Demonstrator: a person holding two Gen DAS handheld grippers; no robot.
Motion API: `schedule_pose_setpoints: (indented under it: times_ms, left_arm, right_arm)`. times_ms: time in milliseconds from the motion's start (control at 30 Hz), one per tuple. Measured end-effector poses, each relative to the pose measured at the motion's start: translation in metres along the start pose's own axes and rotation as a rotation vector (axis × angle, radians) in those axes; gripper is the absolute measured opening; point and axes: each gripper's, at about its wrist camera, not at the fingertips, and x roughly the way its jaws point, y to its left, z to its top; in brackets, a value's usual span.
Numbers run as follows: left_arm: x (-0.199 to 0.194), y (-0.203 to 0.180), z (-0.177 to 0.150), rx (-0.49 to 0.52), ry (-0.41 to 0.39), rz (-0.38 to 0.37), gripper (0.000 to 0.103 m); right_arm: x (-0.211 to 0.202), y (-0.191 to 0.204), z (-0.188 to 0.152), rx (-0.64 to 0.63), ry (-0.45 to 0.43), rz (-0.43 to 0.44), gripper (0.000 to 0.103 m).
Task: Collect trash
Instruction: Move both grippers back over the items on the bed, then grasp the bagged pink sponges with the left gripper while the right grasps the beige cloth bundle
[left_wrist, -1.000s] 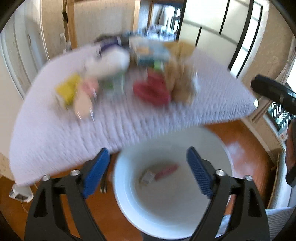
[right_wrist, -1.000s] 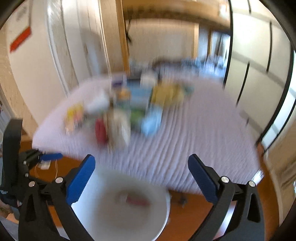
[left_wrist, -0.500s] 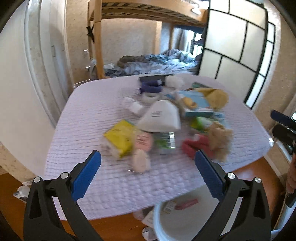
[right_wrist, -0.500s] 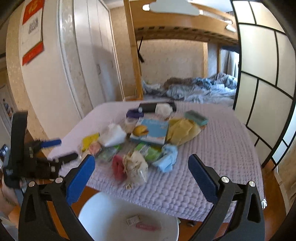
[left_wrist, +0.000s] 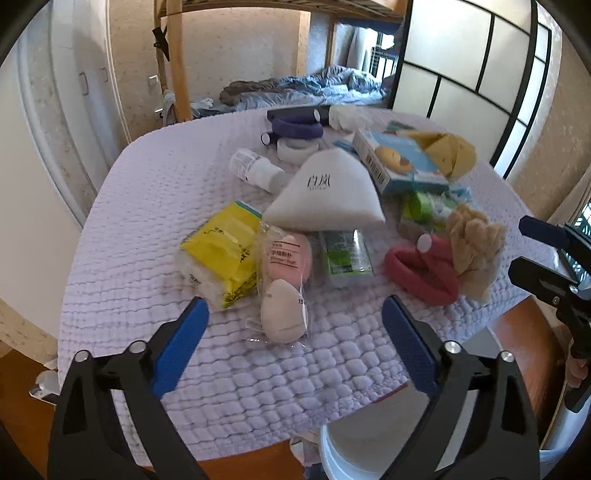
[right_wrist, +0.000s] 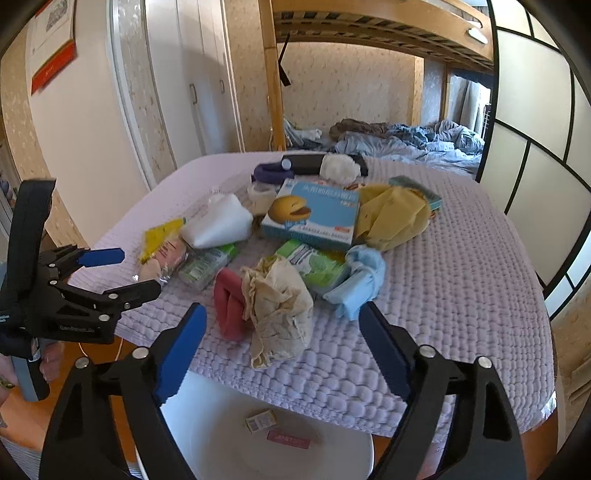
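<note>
My left gripper (left_wrist: 295, 321) stands with its fingers spread wide and nothing between the pads; its jaws have just been closing a little. It hangs above the near edge of the lavender quilted table cover (left_wrist: 140, 206), over a clear packet holding a pink and a beige makeup sponge (left_wrist: 286, 284). My right gripper (right_wrist: 280, 332) is likewise spread and empty, its jaws just narrowing, with a crumpled beige paper wad (right_wrist: 277, 306) and a red rubbery ring (right_wrist: 227, 306) lying on the cover ahead of its tips. The trash sits heaped mid-table. The white bin (right_wrist: 229, 446) below the table edge is half hidden by my fingers; two small wrappers lie inside, print unreadable. A white triangular pouch (left_wrist: 325, 195) carries two characters I cannot make out.
</note>
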Motion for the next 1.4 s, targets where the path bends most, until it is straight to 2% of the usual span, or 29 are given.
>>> schedule_pose_setpoints:
  times_ms: [133,333,400,533,567,633,700,900,1033,1133,1233,1333,1400]
  left_arm:
    - [0.011,0.001,0.001,0.003,0.015,-0.007,0.086]
    - [0.017,-0.005,0.004,0.055,0.009,0.006,0.08]
    - [0.02,-0.009,0.004,0.084,0.009,0.016,0.074]
    - [0.024,-0.016,0.002,0.133,0.012,0.021,0.066]
    - [0.024,-0.015,0.001,0.132,0.016,0.013,0.058]
    - [0.025,-0.013,0.001,0.113,0.016,-0.019,0.051]
    - [0.023,-0.011,0.0,0.105,0.013,-0.019,0.048]
    - [0.016,-0.001,-0.001,0.048,0.007,-0.057,0.038]
    - [0.011,0.001,-0.003,0.022,0.005,-0.081,0.037]
    - [0.01,0.001,-0.003,0.026,0.007,-0.071,0.038]
    - [0.015,-0.001,0.0,0.028,0.014,-0.043,0.068]
    - [0.018,-0.007,0.003,0.057,0.009,-0.017,0.068]
    - [0.022,-0.009,0.003,0.072,0.015,-0.011,0.064]
  right_arm:
    - [0.014,0.003,-0.001,-0.009,0.023,-0.025,0.078]
    - [0.033,0.002,0.0,-0.008,0.051,-0.048,0.068]
    - [0.038,0.002,-0.001,-0.018,0.063,-0.057,0.06]
    - [0.048,0.003,-0.003,-0.028,0.085,-0.049,0.05]
    - [0.049,0.003,-0.004,-0.022,0.086,-0.041,0.048]
    - [0.049,0.001,-0.004,-0.009,0.084,-0.027,0.046]
    - [0.048,-0.001,-0.005,0.008,0.082,-0.01,0.041]
    - [0.04,-0.009,-0.006,0.062,0.069,0.042,0.039]
    - [0.034,-0.012,-0.006,0.086,0.06,0.056,0.039]
    - [0.033,-0.013,-0.006,0.087,0.064,0.047,0.039]
    - [0.033,-0.011,-0.008,0.082,0.067,0.044,0.039]
    - [0.035,-0.007,-0.009,0.065,0.072,0.039,0.039]
    - [0.034,-0.004,-0.011,0.055,0.073,0.041,0.039]
